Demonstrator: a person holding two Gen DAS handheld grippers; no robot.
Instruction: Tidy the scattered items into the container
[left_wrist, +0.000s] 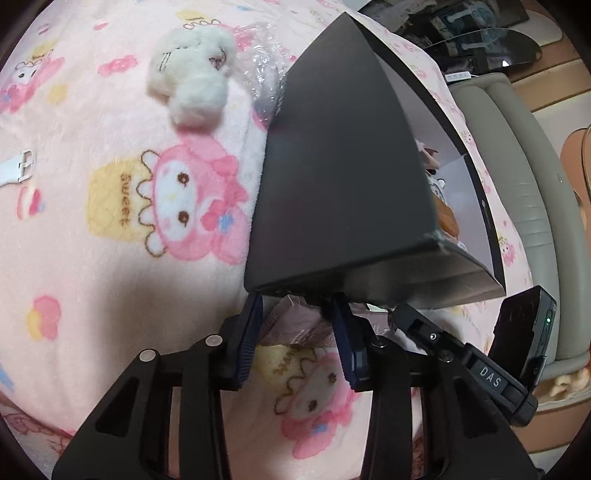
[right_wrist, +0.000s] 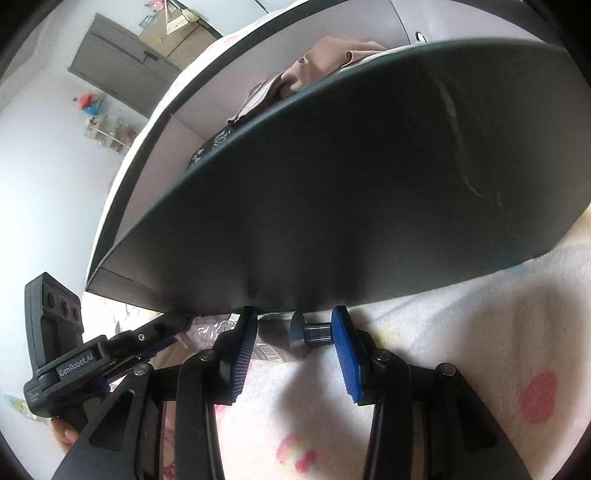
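Observation:
A big black box stands on the pink cartoon blanket, with cloth and small items inside. My left gripper is at the box's bottom corner, shut on a pinkish-brown packet that fills the gap between its pads. My right gripper stands at the foot of the box wall. A small metal spool lies between its fingers, ribbed end against the right pad, clear of the left pad. A barcoded wrapper shows below. A white plush toy lies further back on the blanket.
Crinkled clear plastic lies beside the box's far corner. A silver metal piece sits at the left edge. The other gripper's finger is close on the right. A beige padded bed edge runs past the box.

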